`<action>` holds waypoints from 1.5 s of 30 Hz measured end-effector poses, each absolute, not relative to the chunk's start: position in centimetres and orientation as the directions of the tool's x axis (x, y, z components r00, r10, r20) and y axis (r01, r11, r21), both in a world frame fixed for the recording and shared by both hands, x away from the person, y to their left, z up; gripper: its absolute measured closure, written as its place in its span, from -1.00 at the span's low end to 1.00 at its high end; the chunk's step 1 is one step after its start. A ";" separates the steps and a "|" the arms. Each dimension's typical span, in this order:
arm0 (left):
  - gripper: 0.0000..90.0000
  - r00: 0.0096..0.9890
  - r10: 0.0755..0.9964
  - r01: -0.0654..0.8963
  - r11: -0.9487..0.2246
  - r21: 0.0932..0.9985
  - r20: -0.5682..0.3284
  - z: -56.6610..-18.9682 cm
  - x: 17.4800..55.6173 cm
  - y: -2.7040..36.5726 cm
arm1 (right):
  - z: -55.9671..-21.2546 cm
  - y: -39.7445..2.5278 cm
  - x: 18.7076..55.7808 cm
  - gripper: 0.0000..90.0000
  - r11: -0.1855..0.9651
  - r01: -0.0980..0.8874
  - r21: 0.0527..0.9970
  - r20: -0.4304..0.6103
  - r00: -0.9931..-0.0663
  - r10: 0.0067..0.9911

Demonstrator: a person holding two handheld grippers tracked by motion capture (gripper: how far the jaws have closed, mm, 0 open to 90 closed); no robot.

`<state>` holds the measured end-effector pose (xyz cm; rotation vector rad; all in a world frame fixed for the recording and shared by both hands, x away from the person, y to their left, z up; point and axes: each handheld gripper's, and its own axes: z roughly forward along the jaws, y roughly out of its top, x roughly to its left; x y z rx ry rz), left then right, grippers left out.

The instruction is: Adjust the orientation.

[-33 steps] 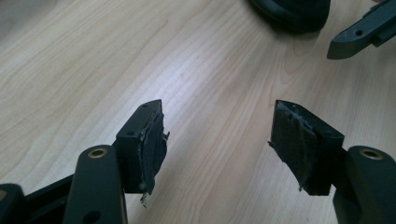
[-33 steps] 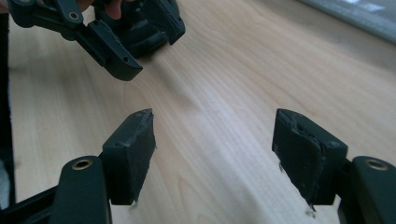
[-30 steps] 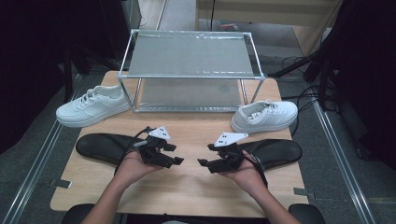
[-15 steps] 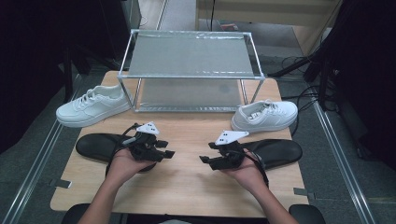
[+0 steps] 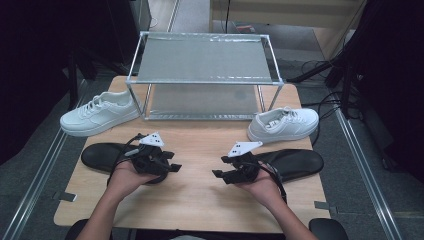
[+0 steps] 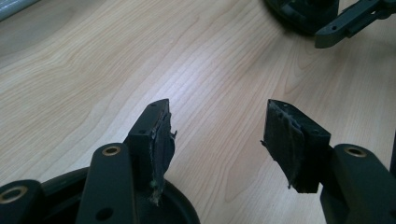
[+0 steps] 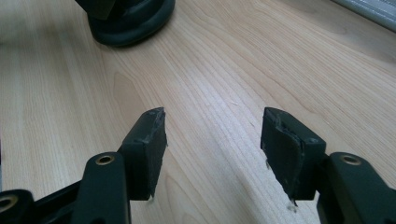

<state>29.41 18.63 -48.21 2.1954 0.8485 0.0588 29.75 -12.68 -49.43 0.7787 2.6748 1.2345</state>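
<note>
Two white sneakers lie on the wooden table point(image 5: 200, 195), one at the left edge point(image 5: 100, 114) and one at the right point(image 5: 283, 124), both in front of a metal two-shelf rack point(image 5: 202, 65). In front of each lies a flat black shoe-shaped sole, left point(image 5: 100, 155) and right point(image 5: 297, 162). My left gripper point(image 5: 171, 168) is held over the left sole's inner end, open with nothing between its jaws point(image 6: 217, 135). Facing it over bare wood, my right gripper point(image 5: 218, 174) is open and empty too point(image 7: 212, 140).
The rack stands at the back middle, with its lower shelf point(image 5: 202, 102) at table level. Bare wood lies between the two grippers. In the right gripper view the rounded end of the left sole point(image 7: 130, 25) lies ahead. Cables point(image 5: 320, 107) run on the floor at the right.
My left gripper has drawn a little to the left, over the end of the left black sole. The right gripper has hardly moved. Both stay open.
</note>
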 end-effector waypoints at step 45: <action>-0.04 0.601 0.776 0.645 -0.330 0.690 -0.191 -44.0 26.7 28.1 | -49.5 -11.8 30.6 -0.05 0.543 0.425 0.725 0.178 -0.876 0.449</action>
